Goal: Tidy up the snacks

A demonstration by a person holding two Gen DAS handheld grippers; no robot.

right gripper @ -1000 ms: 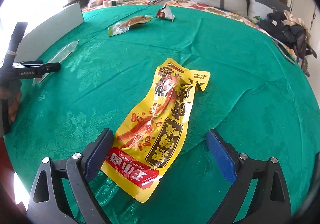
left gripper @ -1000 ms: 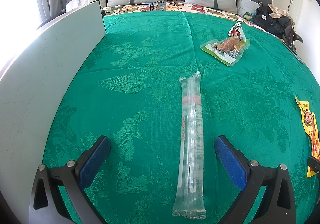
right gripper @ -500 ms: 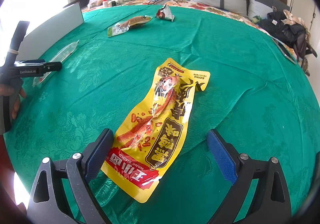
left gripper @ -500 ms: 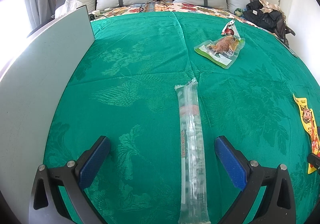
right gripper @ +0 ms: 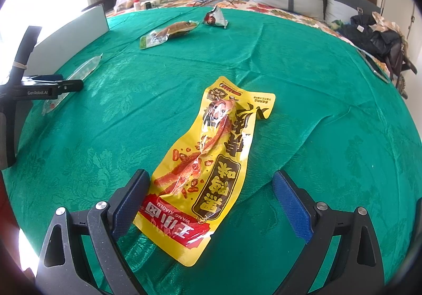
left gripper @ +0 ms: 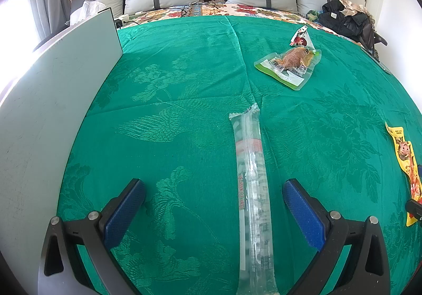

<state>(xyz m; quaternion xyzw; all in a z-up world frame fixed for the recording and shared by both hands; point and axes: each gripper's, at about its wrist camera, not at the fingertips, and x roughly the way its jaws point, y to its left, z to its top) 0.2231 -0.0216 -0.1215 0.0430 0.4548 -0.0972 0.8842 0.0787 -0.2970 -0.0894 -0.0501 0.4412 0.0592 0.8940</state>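
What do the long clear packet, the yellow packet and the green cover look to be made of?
Long clear packet: thin transparent plastic film, glossy, crimped ends. Yellow packet: printed plastic film, shiny, crinkled, clear window. Green cover: woven fabric, probably damask, with a tone-on-tone floral pattern and slight sheen.

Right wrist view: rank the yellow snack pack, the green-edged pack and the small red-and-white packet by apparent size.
1. yellow snack pack, though nearest the camera
2. green-edged pack
3. small red-and-white packet, farthest, so true size is unsure
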